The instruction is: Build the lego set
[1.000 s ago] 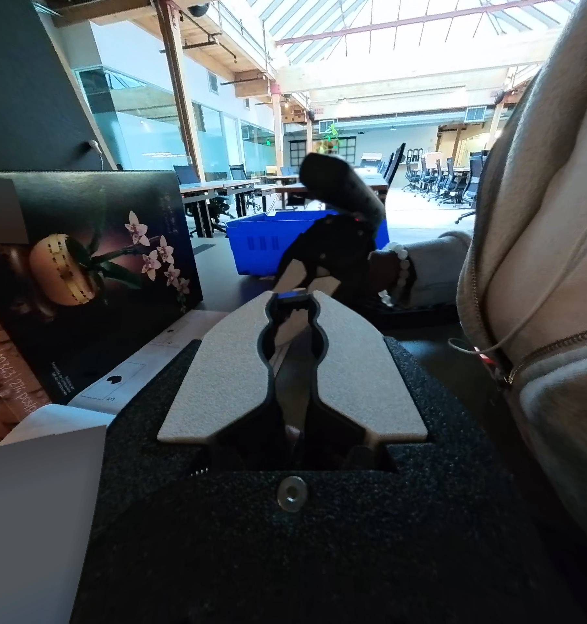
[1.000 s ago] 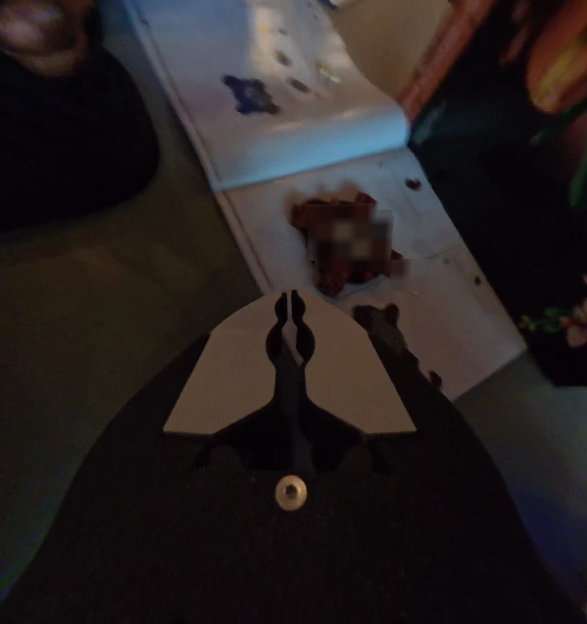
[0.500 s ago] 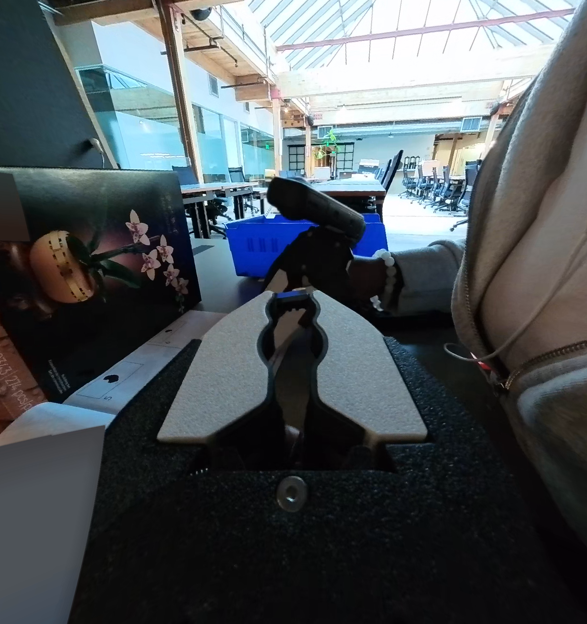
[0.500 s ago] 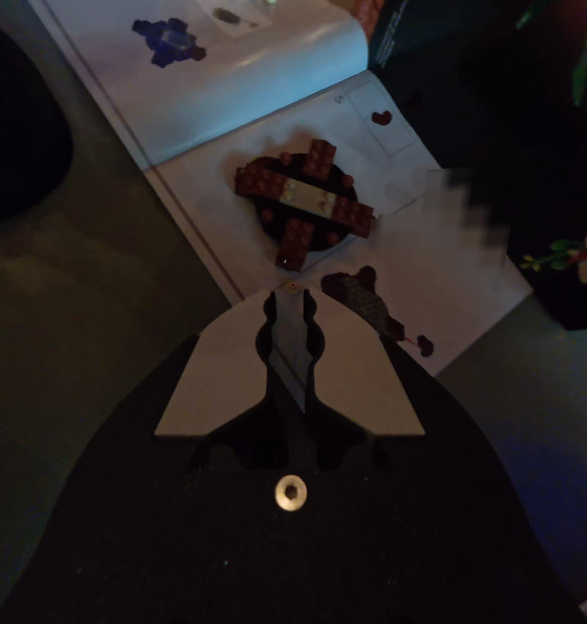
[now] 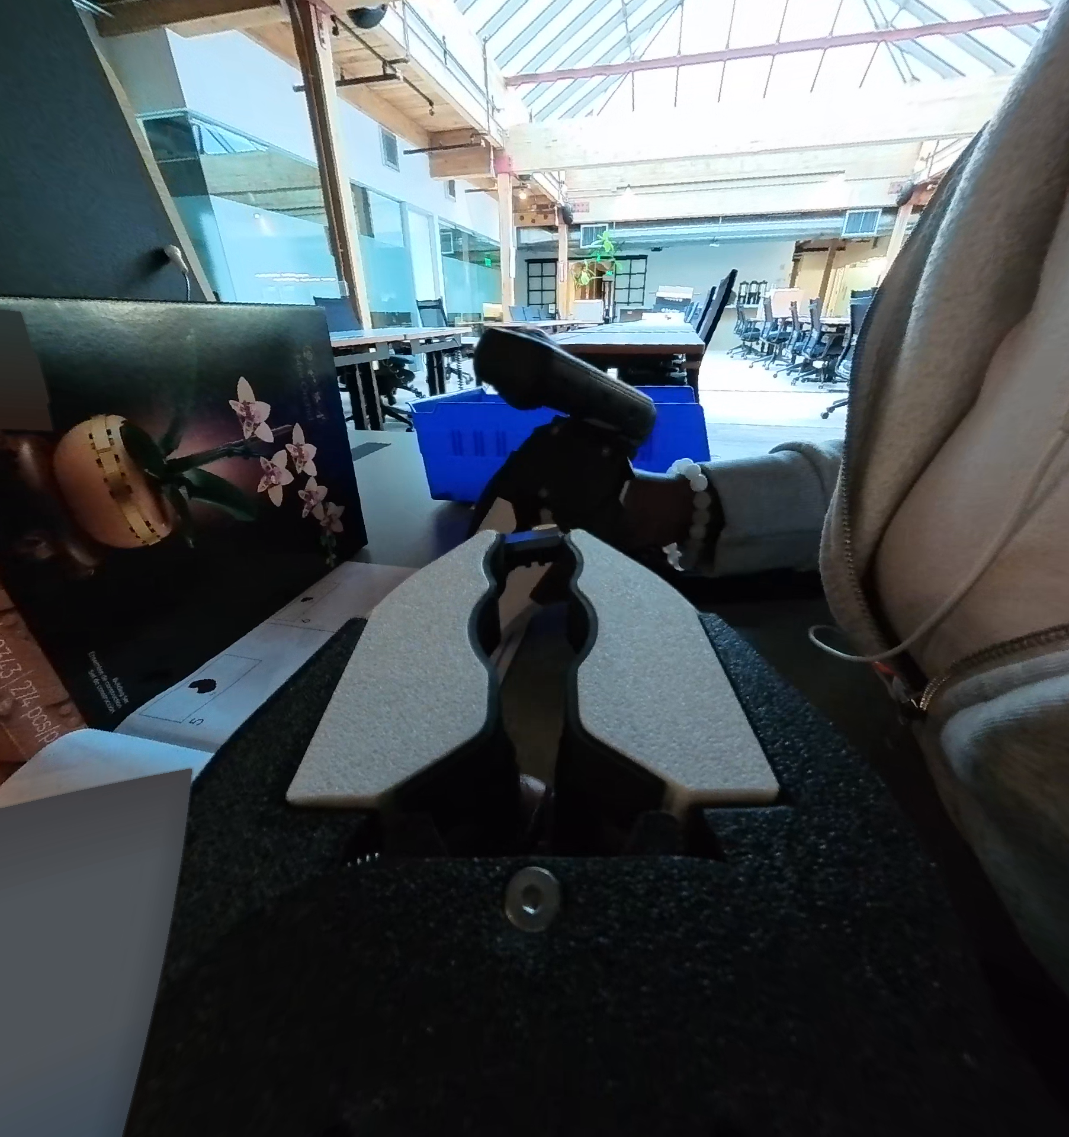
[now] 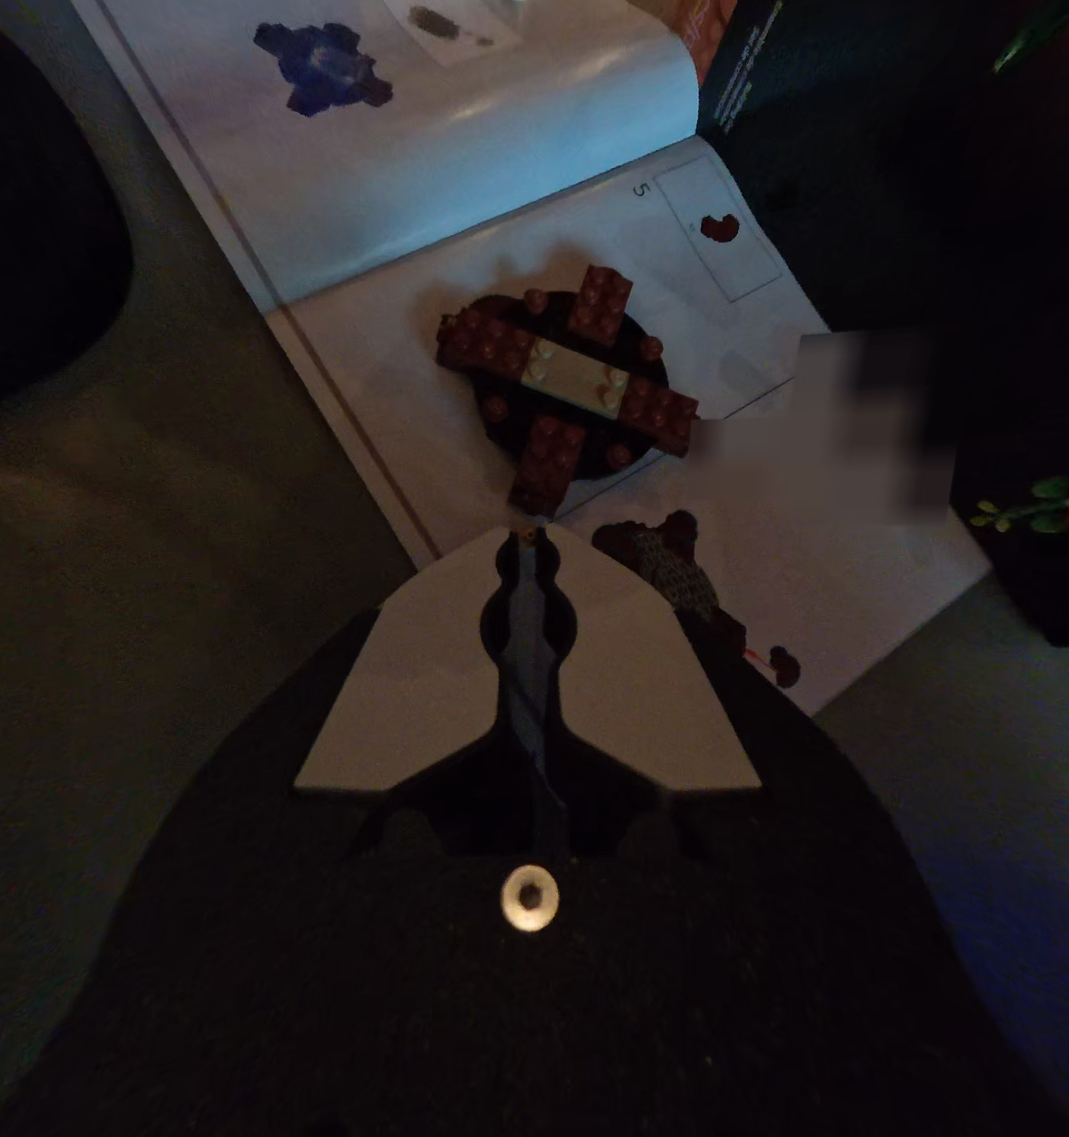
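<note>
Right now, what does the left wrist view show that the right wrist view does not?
Only left: a blue bin, an office hall, a grey sleeve, and a blue brick pinched in the left hand-held gripper. Only right: a brown brick model, with a tiny tan piece at the right hand-held gripper's shut tips. Both: the open booklet and the dark box.

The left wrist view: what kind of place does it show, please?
Most likely a large open-plan office: long rows of desks with office chairs, glass-walled rooms, and a skylight roof.
</note>
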Tool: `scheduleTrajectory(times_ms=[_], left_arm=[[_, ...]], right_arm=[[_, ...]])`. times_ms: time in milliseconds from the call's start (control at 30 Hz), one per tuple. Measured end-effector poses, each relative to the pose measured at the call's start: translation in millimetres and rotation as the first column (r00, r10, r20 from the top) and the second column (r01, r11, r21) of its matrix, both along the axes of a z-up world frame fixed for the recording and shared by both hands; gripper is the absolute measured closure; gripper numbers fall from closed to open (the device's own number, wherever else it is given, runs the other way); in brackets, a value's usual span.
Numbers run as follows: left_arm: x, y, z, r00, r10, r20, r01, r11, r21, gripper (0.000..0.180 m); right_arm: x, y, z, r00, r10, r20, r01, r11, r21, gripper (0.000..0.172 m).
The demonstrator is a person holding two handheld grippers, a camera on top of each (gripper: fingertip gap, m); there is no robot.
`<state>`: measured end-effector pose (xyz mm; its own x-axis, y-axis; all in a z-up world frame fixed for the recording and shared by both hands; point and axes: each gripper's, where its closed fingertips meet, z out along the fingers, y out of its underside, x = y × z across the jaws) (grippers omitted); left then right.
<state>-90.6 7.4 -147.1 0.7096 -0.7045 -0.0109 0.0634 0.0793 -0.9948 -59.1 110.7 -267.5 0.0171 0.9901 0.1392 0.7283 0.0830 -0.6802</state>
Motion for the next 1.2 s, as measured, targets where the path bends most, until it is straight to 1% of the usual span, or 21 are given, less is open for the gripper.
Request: scheduleTrajectory(times_ms=[33,67,100,133,167,233,300,367,467,533,567,633,667,700,800,867,1100,1200], left_arm=[[0.3,0.0,-0.2,1.0,0.0,-0.003,0.0,1.0,0.001,0.164],[0.5,-0.1,-0.3,1.0,0.0,-0.005,0.0,1.0,0.002,0.164],[0.7,-0.5,0.0,1.0,0.0,-0.007,0.0,1.0,0.007,0.164],[0.7,-1.3,0.8,1.0,0.002,-0.008,-0.002,1.0,0.018,0.164],[0.6,-2.6,1.9,1.0,0.003,-0.009,-0.003,0.999,0.033,0.164],[-0.2,-5.2,4.5,1.0,0.008,-0.004,-0.007,0.998,0.063,0.164],[-2.2,-6.1,6.8,1.0,0.014,0.01,-0.014,0.997,0.077,0.164],[-4.3,-5.4,8.0,0.999,0.023,0.023,-0.025,0.997,0.077,0.164],[-2.9,-5.1,7.7,1.0,0.029,0.008,-0.029,0.996,0.084,0.164],[-0.3,-6.5,8.4,0.999,0.032,-0.013,-0.03,0.993,0.114,0.164],[0.7,-7.7,9.8,0.999,0.034,-0.02,-0.03,0.99,0.139,0.164],[1.0,-10.5,14.8,0.999,0.046,-0.02,-0.04,0.977,0.209,0.164],[0.4,-11.9,17.5,0.998,0.055,-0.017,-0.049,0.969,0.244,0.165],[0.2,-12.9,18.9,0.998,0.06,-0.018,-0.053,0.963,0.265,0.164],[0.2,-15.0,21.8,0.997,0.07,-0.023,-0.059,0.949,0.309,0.164],[0.6,-16.5,23.3,0.997,0.07,-0.025,-0.058,0.942,0.331,0.164],[0.6,-20.3,28.8,0.999,0.051,0.002,-0.048,0.931,0.361,0.164],[0.0,-21.9,30.9,0.999,0.04,0.021,-0.045,0.93,0.366,0.164]], right_arm=[[-1.5,-4.1,4.0,1.0,0.002,-0.027,-0.004,0.999,-0.042,0.172],[-5.6,-12.0,13.7,0.996,0.001,-0.091,-0.012,0.992,-0.124,0.171],[-10.8,-23.6,28.1,0.985,-0.001,-0.17,-0.04,0.97,-0.239,0.171],[-15.4,-35.3,44.7,0.969,-0.008,-0.246,-0.084,0.929,-0.361,0.171],[-19.0,-46.2,61.9,0.948,-0.022,-0.317,-0.137,0.871,-0.471,0.171],[-24.1,-66.8,93.6,0.897,-0.069,-0.438,-0.266,0.706,-0.656,0.172],[-26.0,-80.4,111.3,0.861,-0.118,-0.495,-0.362,0.543,-0.758,0.172],[-26.7,-88.0,122.5,0.825,-0.157,-0.543,-0.438,0.432,-0.789,0.172],[-30.1,-96.7,128.3,0.808,-0.198,-0.555,-0.484,0.314,-0.817,0.172],[-31.8,-103.8,133.9,0.801,-0.22,-0.557,-0.518,0.212,-0.829,0.172],[-31.7,-106.4,139.1,0.795,-0.244,-0.556,-0.541,0.13,-0.831,0.172],[-30.1,-108.4,149.3,0.789,-0.299,-0.537,-0.578,-0.065,-0.813,0.171],[-29.6,-109.1,151.5,0.789,-0.317,-0.526,-0.587,-0.14,-0.797,0.171],[-30.2,-110.5,150.2,0.796,-0.326,-0.51,-0.583,-0.187,-0.791,0.171],[-33.8,-115.9,144.5,0.82,-0.341,-0.46,-0.557,-0.292,-0.778,0.172],[-35.6,-116.0,144.6,0.822,-0.359,-0.443,-0.557,-0.342,-0.757,0.172],[-36.8,-119.4,151.2,0.814,-0.367,-0.451,-0.578,-0.437,-0.689,0.172],[-37.1,-120.8,152.5,0.806,-0.374,-0.459,-0.591,-0.458,-0.664,0.172]])
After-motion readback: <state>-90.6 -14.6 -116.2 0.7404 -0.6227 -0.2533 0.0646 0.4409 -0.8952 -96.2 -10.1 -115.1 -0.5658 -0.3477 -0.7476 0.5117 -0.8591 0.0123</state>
